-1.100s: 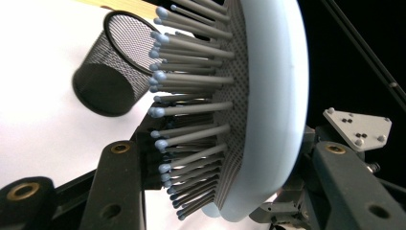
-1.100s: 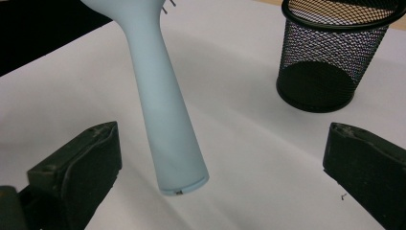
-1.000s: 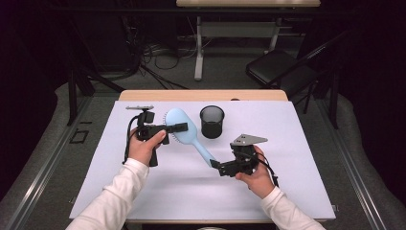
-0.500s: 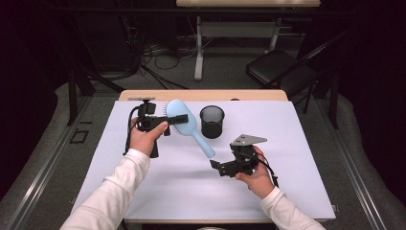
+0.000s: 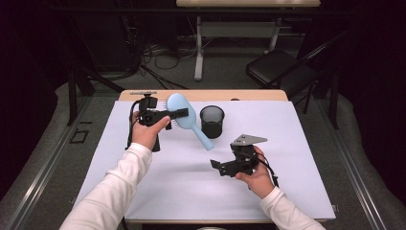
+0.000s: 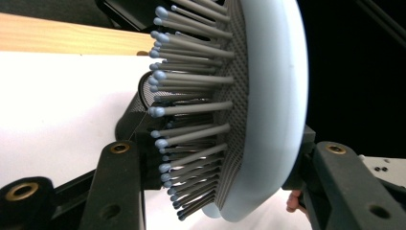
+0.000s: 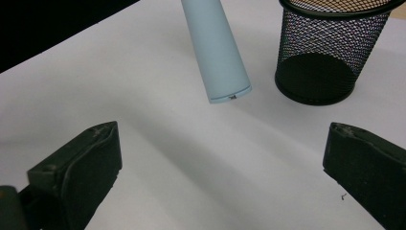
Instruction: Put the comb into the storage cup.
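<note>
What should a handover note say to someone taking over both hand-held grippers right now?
Left hand-held gripper: shut on the head of the light blue hairbrush, lifted off the table, handle slanting down toward the right gripper.
Right hand-held gripper: jaws open and empty, low over the white table cover, facing the brush handle's end.
Black mesh cup: upright and empty, just beside the brush.
Done: brush picked up.
Left: probably stand the brush in the cup, handle down.

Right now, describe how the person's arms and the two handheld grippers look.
Both arms wear long white sleeves. The left gripper is black with blocky jaws, brass-ringed screw holes and a black cable. The right gripper is black too, topped by a grey three-cornered plate, cable trailing.
</note>
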### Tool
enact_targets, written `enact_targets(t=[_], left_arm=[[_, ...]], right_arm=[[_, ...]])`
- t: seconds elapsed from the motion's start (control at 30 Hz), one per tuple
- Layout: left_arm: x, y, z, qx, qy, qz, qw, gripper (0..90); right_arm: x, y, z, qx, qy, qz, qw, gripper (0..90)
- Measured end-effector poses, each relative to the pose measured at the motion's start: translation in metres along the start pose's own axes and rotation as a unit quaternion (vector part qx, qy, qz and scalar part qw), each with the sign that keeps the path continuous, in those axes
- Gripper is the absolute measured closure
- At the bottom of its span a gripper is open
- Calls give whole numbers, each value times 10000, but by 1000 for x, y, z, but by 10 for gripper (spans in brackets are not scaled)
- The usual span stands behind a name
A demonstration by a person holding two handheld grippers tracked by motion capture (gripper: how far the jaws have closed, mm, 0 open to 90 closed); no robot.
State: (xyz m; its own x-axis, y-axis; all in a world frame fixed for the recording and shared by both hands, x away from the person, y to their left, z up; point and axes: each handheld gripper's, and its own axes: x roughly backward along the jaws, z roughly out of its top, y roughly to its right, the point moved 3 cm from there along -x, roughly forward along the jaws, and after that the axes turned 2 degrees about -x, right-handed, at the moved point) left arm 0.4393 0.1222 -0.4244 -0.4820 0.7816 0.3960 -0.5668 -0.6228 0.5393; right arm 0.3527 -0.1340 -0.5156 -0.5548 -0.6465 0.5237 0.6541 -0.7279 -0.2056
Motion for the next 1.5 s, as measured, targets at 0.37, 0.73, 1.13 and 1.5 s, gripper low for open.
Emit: enact_targets(t=[0.37,0.73,1.13,1.5], left_arm=[[-7,7,14,-243,-26,211,9995,496],[-13,10,28,-287,-61,338,9990,497],[-16,12,41,-320,2,445,9985,497],[-19,18,49,-412,-37,483,9980,496]], right_arm=[[0,0,-1,-14,3,2,10000,0],[-1,1,-2,-46,-28,13,10000,0],[-1,2,-2,-7,-32,7,10000,0],[-1,1,-3,-11,-45,18,10000,0]])
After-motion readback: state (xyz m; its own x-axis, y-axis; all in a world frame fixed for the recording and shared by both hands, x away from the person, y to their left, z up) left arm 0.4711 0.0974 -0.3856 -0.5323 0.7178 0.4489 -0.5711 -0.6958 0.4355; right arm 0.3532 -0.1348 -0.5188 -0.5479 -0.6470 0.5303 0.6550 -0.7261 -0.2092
